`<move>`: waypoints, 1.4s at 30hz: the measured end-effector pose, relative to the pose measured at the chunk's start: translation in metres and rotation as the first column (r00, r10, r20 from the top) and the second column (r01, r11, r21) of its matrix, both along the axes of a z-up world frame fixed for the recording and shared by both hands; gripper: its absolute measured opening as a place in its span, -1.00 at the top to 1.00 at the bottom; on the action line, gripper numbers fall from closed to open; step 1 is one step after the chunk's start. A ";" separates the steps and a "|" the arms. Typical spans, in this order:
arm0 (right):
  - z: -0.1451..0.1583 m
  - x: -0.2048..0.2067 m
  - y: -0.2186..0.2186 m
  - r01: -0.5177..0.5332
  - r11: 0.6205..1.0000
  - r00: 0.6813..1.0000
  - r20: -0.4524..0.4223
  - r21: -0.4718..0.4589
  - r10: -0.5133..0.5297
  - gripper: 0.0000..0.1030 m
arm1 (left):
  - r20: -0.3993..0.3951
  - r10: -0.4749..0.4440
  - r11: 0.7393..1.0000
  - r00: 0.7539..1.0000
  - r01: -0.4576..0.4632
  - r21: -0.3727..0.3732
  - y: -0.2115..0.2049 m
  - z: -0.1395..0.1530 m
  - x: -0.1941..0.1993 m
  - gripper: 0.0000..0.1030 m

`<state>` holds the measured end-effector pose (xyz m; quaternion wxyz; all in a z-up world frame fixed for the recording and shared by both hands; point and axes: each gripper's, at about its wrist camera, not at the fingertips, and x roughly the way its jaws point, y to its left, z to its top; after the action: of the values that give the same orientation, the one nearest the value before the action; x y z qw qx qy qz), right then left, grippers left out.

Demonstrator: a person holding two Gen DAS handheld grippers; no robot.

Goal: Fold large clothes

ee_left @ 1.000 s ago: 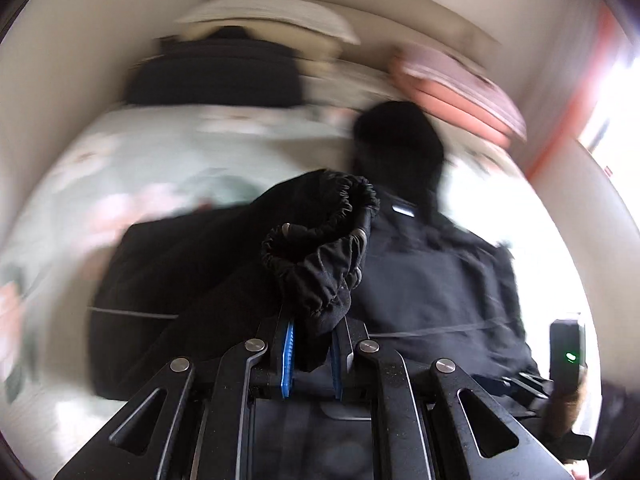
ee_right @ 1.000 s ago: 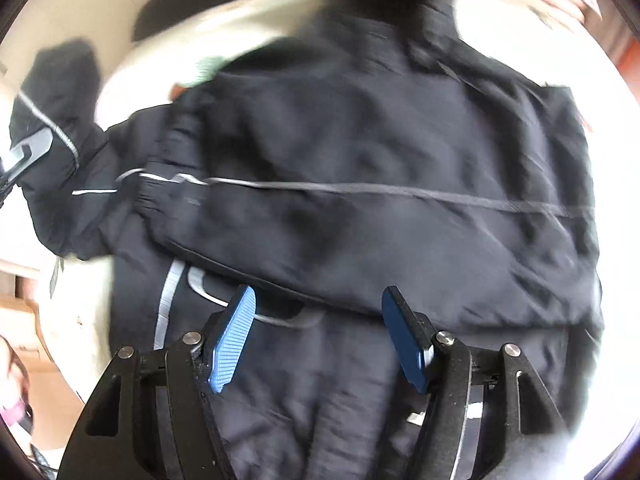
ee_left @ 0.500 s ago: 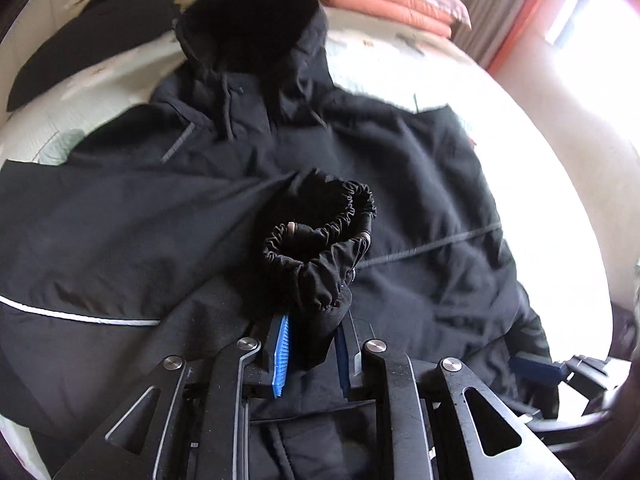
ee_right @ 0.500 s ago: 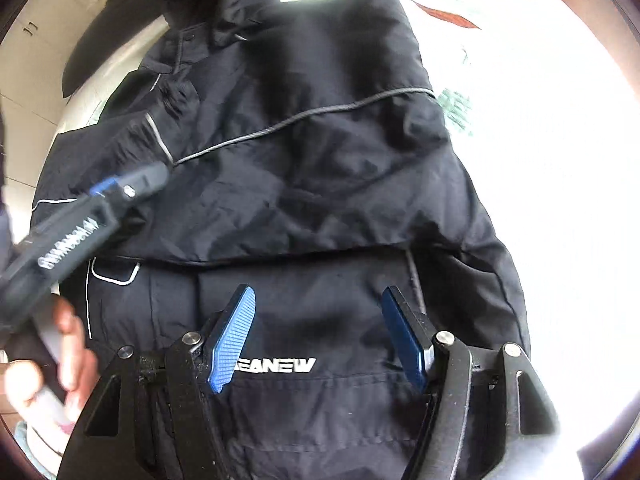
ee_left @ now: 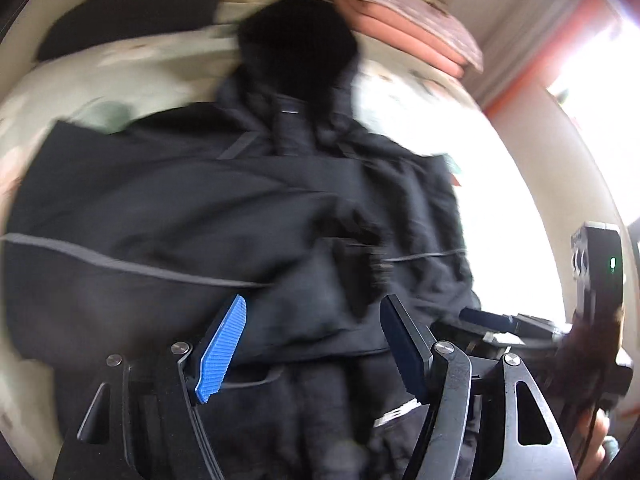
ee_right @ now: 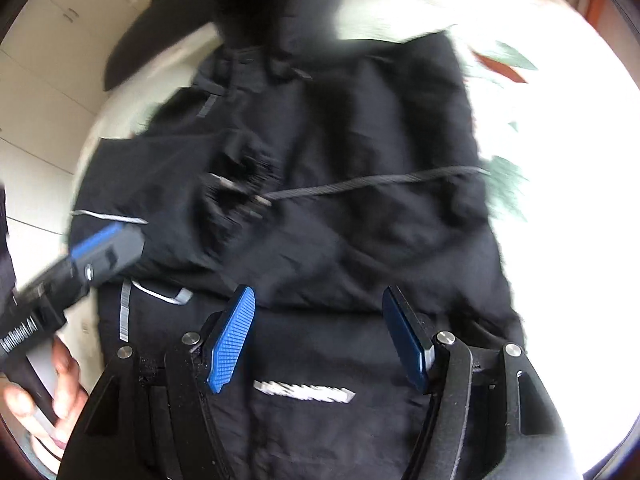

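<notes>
Your left gripper [ee_left: 312, 340] now stands with its jaws spread wide and nothing between them; half a second ago it was pinching the elastic cuff of the sleeve. That cuff [ee_left: 368, 248] now lies on the jacket's chest, at about 1 o'clock from the left fingertips, with the sleeve [ee_left: 224, 216] drawn across the body toward 9 o'clock. Your right gripper [ee_right: 318, 340] is likewise parted and carrying nothing, as it was a second ago.

I judge the sleeve fold as placed: one arm of the black jacket [ee_right: 360, 220] is laid inward over the front, so the garment is narrower on that side. Both views are motion-blurred, so how flat the sleeve lies I cannot tell.

The jacket lies spread on the bed [ee_right: 560, 200], hood [ee_left: 296, 44] at 12 o'clock in both views, hem nearest you at 6 o'clock, white logo [ee_right: 304, 392] just beyond the right gripper's fingers.

Counted: one jacket, one hood, one folded-in sleeve with one cuff showing; the other sleeve I cannot make out separately. Two grippers, each with two blue pads. One stack of pink bedding [ee_left: 408, 32] at 1 o'clock past the hood, one other dark garment [ee_left: 128, 12] at 11 o'clock. Next you would likely take the opposite side.
</notes>
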<state>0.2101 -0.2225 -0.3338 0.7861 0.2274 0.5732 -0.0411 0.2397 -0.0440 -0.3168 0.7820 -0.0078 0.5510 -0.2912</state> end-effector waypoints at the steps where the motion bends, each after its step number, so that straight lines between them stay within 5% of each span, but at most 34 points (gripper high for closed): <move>1: -0.002 0.010 0.004 -0.007 0.999 1.000 0.012 0.039 0.007 -0.35 | 0.008 0.035 0.999 0.999 -0.035 0.015 0.014 0.002 0.003 -0.39; 8: -0.041 0.059 0.008 0.079 0.956 0.997 -0.020 0.283 -0.076 -0.35 | 0.035 0.225 0.973 0.974 -0.226 0.034 0.082 0.008 0.020 -0.39; 10: -0.050 0.057 -0.001 0.138 0.926 0.990 -0.033 0.352 -0.135 -0.11 | 0.043 0.243 0.969 0.969 -0.244 0.027 0.091 0.009 0.021 -0.39; 12: -0.043 0.056 -0.006 0.135 0.921 0.989 0.005 0.366 -0.147 0.35 | 0.055 0.251 0.967 0.966 -0.253 0.028 0.094 0.010 0.023 -0.39; 17: 0.025 0.026 -0.025 0.107 0.978 0.983 0.127 0.181 -0.131 0.51 | 0.089 0.251 0.965 0.964 -0.256 0.053 0.095 0.017 0.034 -0.39; 22: 0.069 -0.004 -0.069 0.199 0.980 0.966 0.168 -0.004 -0.196 0.51 | 0.062 0.204 0.976 0.977 -0.208 0.068 0.078 0.010 0.052 -0.39; 26: 0.030 0.004 -0.079 0.198 0.972 0.979 0.077 -0.129 -0.189 0.51 | 0.000 0.110 0.973 0.994 -0.108 0.203 0.044 -0.046 0.065 -0.38; 29: -0.018 0.011 -0.073 0.144 0.973 0.987 -0.038 -0.181 -0.154 0.44 | 0.088 0.012 0.929 0.996 -0.044 0.369 0.021 -0.074 0.057 -0.38; 34: -0.008 -0.008 -0.084 0.132 0.979 0.989 -0.046 -0.154 -0.140 0.29 | 0.079 -0.010 0.941 0.997 -0.017 0.338 0.028 -0.071 0.058 -0.42; 36: 0.010 -0.015 -0.087 0.130 0.977 0.988 -0.062 -0.166 -0.142 0.02 | 0.062 -0.032 0.947 0.998 0.011 0.320 0.031 -0.060 0.058 -0.42; 42: 0.090 0.000 -0.042 0.052 0.967 0.998 0.053 -0.249 -0.040 -0.02 | 0.131 -0.120 0.968 0.984 0.087 0.234 0.017 -0.009 0.055 -0.43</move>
<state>0.2105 -0.2640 -0.2436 0.8209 0.1403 0.5390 -0.1258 0.2945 -0.0273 -0.3257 0.7991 0.1315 0.5227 -0.2663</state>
